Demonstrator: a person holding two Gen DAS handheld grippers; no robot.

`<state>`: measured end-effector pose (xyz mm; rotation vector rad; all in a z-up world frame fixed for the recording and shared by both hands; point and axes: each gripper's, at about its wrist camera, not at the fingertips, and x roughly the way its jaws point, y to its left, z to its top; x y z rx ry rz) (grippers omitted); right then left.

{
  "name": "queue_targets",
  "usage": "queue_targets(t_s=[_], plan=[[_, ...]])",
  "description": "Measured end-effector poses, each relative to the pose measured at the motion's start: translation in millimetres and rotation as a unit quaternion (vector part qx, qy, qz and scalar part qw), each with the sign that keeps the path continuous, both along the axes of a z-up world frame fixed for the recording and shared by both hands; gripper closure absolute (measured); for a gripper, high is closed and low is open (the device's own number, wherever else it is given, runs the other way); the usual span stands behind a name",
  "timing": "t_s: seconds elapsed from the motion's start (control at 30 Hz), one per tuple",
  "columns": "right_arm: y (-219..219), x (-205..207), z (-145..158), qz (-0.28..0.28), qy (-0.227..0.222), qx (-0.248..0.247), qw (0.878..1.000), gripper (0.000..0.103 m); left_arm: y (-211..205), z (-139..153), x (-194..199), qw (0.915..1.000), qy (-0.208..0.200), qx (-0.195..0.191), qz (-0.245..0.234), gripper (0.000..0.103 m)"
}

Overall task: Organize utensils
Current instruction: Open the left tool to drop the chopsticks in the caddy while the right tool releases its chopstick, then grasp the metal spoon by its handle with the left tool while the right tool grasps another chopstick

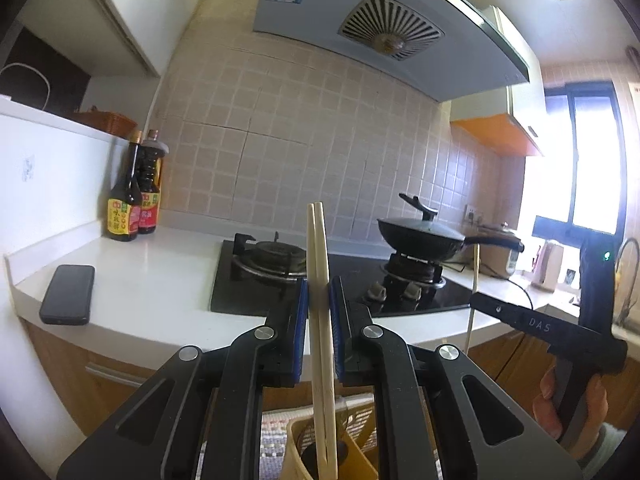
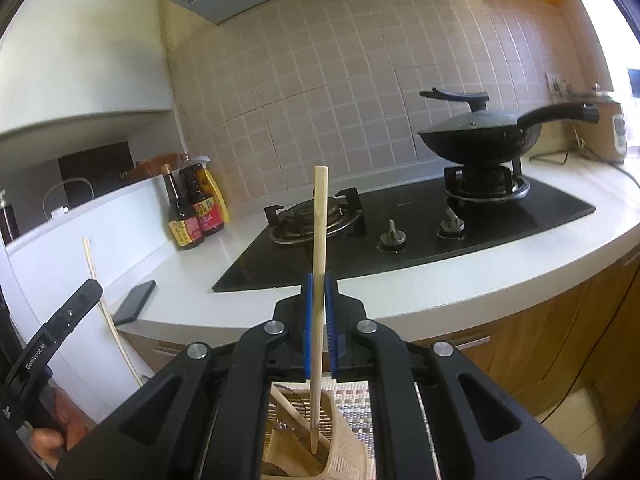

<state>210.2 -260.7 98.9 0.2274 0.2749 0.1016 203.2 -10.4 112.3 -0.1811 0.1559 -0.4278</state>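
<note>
My left gripper [image 1: 319,292] is shut on a pair of pale wooden chopsticks [image 1: 320,280], held upright, their lower ends over a beige utensil holder [image 1: 296,448] below. My right gripper [image 2: 319,284] is shut on a single chopstick [image 2: 319,240], also upright, its lower tip inside the same beige slotted holder [image 2: 340,444]. Another utensil handle [image 2: 290,408] leans in the holder. The right gripper and its chopstick [image 1: 474,280] show at the right of the left wrist view; the left gripper's chopsticks [image 2: 108,312] show at the left of the right wrist view.
A white counter [image 1: 160,280] holds a black phone [image 1: 68,294], two sauce bottles [image 1: 134,196] and a black gas hob [image 2: 400,232]. A lidded black wok [image 2: 480,136] sits on the right burner. A rice cooker [image 2: 612,128] stands far right. Wooden cabinets lie below.
</note>
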Motion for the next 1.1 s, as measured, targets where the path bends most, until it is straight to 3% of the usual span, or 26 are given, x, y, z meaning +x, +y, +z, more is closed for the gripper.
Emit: queue_targets(t_s=[0.2,0.3,0.37,0.43,0.63,0.73,0.83,0.97,1.1], plan=[[23,-22,-8,-0.002,-0.025,-0.054,0.998,0.098,-1,-8,-7,0.9999,0.001,0.009,-0.003,0.092],[31,-32,-10,0.006,-0.018,-0.079,0.997,0.097,1,-9,-13,0.9997,0.009,0.015,-0.015,0.091],[30,-42,-12,0.014,-0.009,-0.075,0.997,0.089,4,-8,-18,0.9995,0.016,0.014,-0.025,0.085],[27,-54,-11,0.014,-0.01,-0.068,0.998,0.064,7,-7,-25,0.9993,0.021,0.01,-0.03,0.068],[20,-103,-6,0.015,0.006,-0.053,0.998,0.062,22,6,-62,0.9969,0.058,-0.012,-0.052,0.062],[27,-119,0,0.017,0.047,-0.07,0.996,0.062,23,11,-71,0.9926,0.098,-0.011,-0.071,0.062],[32,-124,-6,0.032,0.117,-0.066,0.99,0.062,21,10,-78,0.9845,0.151,-0.007,-0.09,0.062],[43,-130,-40,0.073,0.223,-0.042,0.971,0.062,13,-11,-88,0.9691,0.22,0.02,-0.111,0.062],[62,-145,-84,0.093,0.283,-0.05,0.953,0.062,2,-50,-100,0.9514,0.277,0.052,-0.125,0.064]])
